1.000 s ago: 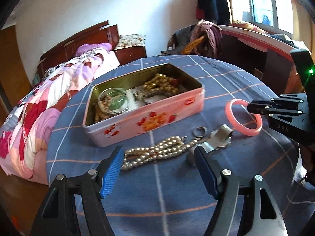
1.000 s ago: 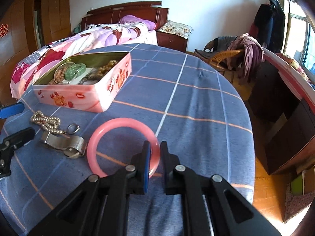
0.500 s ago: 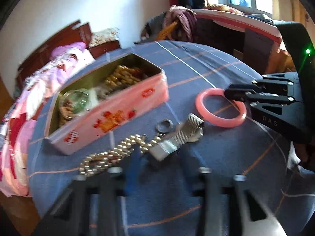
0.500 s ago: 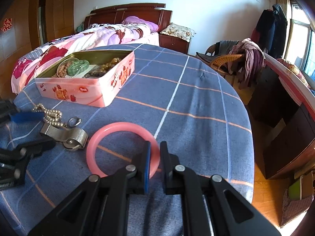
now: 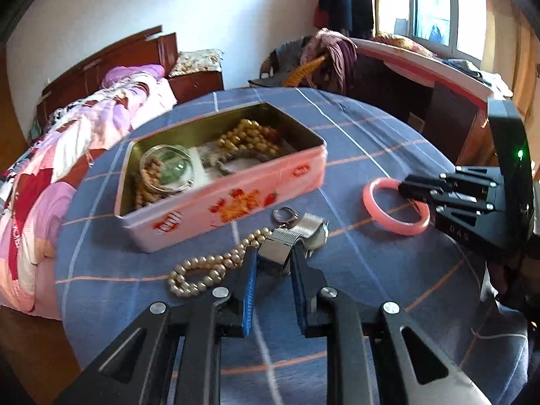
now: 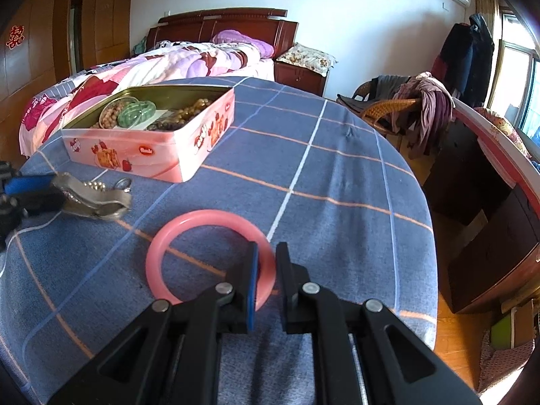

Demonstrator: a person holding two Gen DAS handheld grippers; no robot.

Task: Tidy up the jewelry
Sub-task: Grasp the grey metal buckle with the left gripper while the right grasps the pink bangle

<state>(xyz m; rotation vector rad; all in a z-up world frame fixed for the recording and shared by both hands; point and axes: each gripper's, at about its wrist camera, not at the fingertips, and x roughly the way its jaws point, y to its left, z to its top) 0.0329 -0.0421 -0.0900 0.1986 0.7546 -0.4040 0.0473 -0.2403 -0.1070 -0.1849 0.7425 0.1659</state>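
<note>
Blue checked cloth covers the round desk (image 6: 337,182), and the far and right side of it is bare all the way to the curved edge. Past that edge on the right the floor drops away, with a dark cabinet (image 6: 489,236) close by. A bed (image 6: 152,64) sits behind the desk on the left.

The pink tin (image 5: 236,199) stands open toward the left side, with beads and a green bangle inside. Just in front of it lie a pearl necklace (image 5: 209,266), a small ring (image 5: 285,215) and a silver watch (image 5: 293,236), all close together.

The left gripper (image 5: 273,263) has its jaws pulled close, pinching the metal band of the watch between them. The necklace lies just beside the left finger.

The right gripper (image 6: 266,270) has its jaws nearly together, squeezing the near rim of the pink bangle (image 6: 209,256). The bangle looks to lie flat on the cloth, well apart from the tin and near the watch.
</note>
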